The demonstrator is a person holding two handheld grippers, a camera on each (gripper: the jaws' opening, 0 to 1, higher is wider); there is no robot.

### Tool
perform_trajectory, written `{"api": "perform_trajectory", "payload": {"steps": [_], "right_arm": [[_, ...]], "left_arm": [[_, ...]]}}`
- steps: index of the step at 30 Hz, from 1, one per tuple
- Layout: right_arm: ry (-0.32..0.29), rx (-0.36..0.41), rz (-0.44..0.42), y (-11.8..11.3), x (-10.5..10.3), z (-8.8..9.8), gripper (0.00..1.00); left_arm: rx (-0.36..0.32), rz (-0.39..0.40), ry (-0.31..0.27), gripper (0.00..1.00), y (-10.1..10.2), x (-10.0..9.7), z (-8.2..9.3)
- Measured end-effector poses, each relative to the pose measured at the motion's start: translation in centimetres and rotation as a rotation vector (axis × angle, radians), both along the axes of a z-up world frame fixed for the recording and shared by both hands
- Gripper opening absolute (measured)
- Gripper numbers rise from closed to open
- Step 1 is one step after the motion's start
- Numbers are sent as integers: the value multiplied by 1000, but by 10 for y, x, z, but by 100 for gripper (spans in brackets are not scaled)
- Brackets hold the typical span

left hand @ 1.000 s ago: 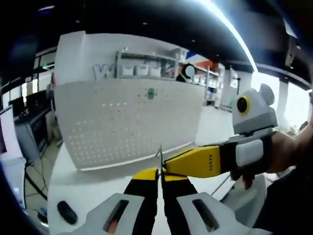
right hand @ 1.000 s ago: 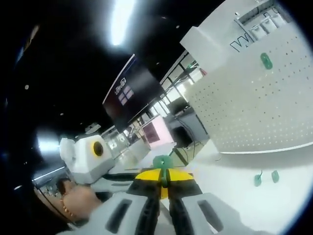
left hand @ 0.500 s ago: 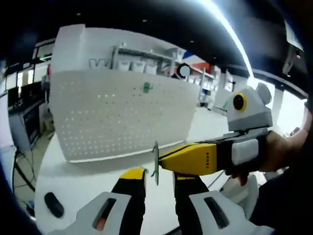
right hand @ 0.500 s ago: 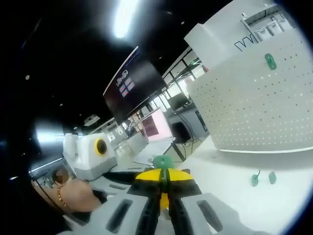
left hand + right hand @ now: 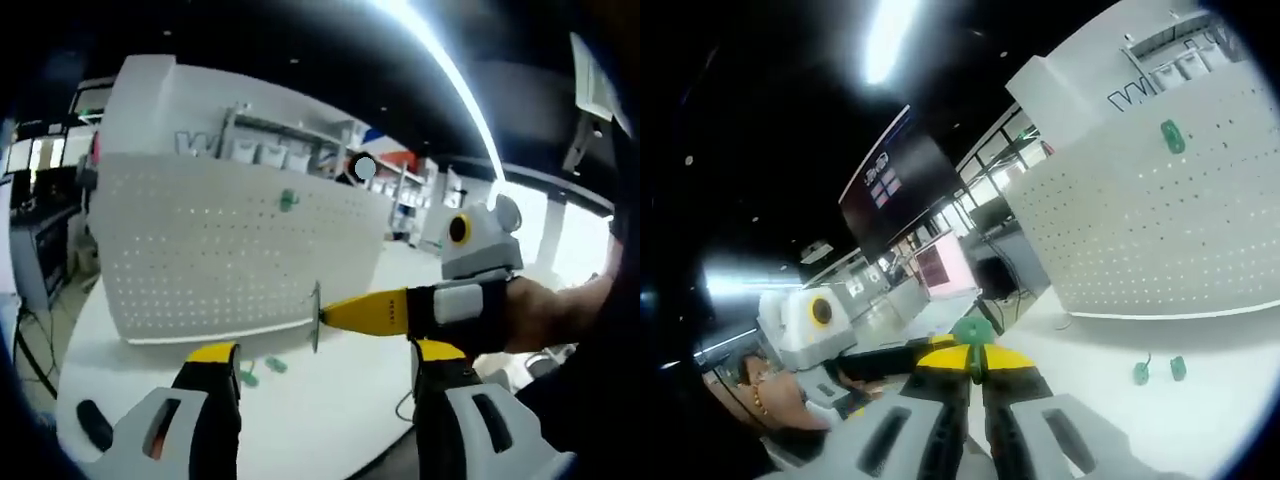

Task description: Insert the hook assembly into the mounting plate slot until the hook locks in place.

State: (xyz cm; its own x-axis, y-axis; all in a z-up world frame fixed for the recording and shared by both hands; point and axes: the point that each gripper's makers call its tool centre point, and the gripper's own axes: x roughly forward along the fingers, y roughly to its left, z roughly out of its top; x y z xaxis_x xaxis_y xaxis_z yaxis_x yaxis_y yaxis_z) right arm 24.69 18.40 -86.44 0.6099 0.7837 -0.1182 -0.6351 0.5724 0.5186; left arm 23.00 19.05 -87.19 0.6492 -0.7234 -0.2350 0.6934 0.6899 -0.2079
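Right gripper [image 5: 975, 362] clamping green hook assembly [image 5: 972, 330], left gripper [image 5: 325, 362] (jaws apart)

both views are soft and slightly blurred, with strong fisheye bending toward the edges. a long ceiling light strip [image 5: 450, 70] glares white overhead against a dark ceiling, blown out in the right gripper view too. the white pegboard [image 5: 230, 250] and bench [image 5: 320, 400] are evenly bright, with faint shadows. background shelves are out of focus.
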Motion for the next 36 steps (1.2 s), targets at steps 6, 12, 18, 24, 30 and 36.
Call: {"api": "perform_trajectory", "payload": {"steps": [6,12,18,24,30,36], "right_arm": [[-12,-17,-27,-6,3,-2,0],[-68,-58,-81,-13,10,-2,0],[-68,-111,-130,-19,20,-14,0],[-92,-146,-159,-25,23,-17,0],[-75,-137,-240,-43,38,-19,0],[-142,-199,-317,-64,67,-9,0]], "left_arm": [[-49,-33,28,78,-4,-6,4],[-48,-11,17,93,-4,-4,6],[-33,-18,25,100,-13,-4,0],[-27,-35,61,100,-19,-4,-6],[-14,-41,73,100,-17,-3,-9],[-31,-17,70,100,-6,6,-6]]}}
